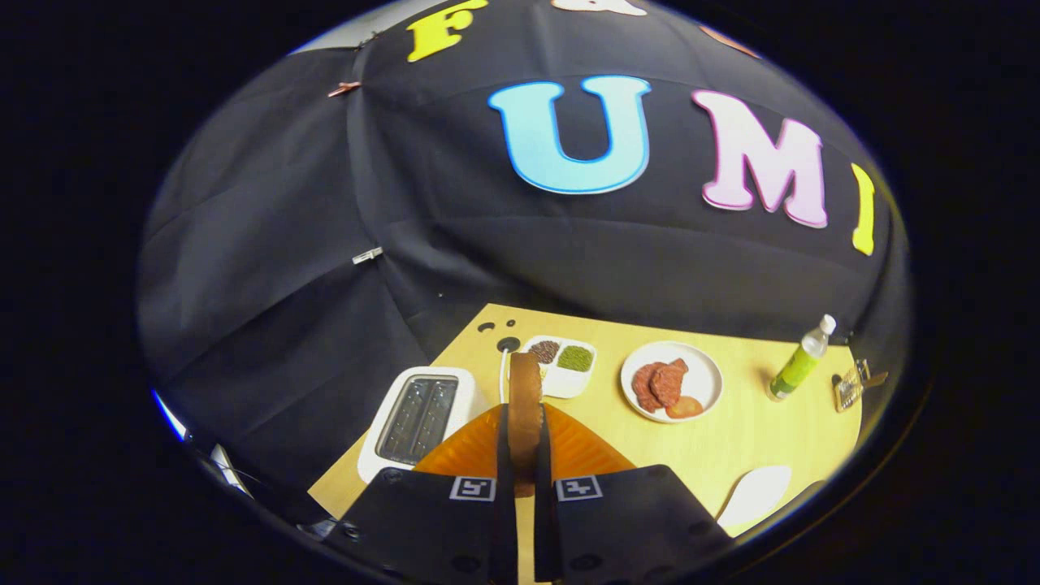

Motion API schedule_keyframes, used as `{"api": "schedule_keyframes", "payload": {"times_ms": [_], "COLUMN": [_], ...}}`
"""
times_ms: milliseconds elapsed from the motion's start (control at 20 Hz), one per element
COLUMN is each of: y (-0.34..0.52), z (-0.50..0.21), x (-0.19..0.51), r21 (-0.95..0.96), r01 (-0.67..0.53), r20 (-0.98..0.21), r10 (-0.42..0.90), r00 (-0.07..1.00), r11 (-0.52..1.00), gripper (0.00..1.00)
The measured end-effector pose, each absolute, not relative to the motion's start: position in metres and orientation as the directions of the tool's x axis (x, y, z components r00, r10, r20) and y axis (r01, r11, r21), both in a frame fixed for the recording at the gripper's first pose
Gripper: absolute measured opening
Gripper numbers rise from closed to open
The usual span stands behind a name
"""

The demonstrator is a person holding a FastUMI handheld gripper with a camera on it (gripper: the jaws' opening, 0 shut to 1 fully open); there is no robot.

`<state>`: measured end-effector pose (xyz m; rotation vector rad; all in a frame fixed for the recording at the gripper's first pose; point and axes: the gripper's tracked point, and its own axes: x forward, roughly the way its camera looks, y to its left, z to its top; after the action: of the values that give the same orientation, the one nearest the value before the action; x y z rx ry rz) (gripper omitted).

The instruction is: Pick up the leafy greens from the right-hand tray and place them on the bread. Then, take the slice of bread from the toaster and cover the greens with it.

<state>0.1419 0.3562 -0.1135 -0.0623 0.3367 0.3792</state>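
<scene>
My gripper point(524, 455) is shut on a slice of bread point(524, 398), which stands on edge between the fingers, its brown crust facing me, held well above the table. Below and to the left of the fingers sits the white toaster point(418, 418), both slots dark and nothing sticking out of them. Beyond the slice lies a white divided tray point(561, 380) with a green heap point(574, 357) in one compartment and a brown heap point(544, 351) in another. I cannot tell whether the green heap is the leafy greens.
On the wooden table point(756, 431), a white plate point(705, 390) holds reddish meat slices to the right of the tray. Farther right stand a green bottle point(800, 361) and a small metal object point(851, 386). A white rim point(756, 491) shows beside the right finger.
</scene>
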Motion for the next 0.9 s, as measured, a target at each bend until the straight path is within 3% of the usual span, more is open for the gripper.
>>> {"api": "schedule_keyframes", "payload": {"times_ms": [350,900], "y": [0.287,0.25], "z": [-0.179,-0.26], "x": [0.14,0.139], "r21": [0.092,0.218], "r01": [-0.287,-0.224], "r20": [-0.435,-0.529], "r10": [0.297,0.308], "r00": [0.85,0.791], "r11": [0.954,0.95], "gripper": [0.13,0.13]}}
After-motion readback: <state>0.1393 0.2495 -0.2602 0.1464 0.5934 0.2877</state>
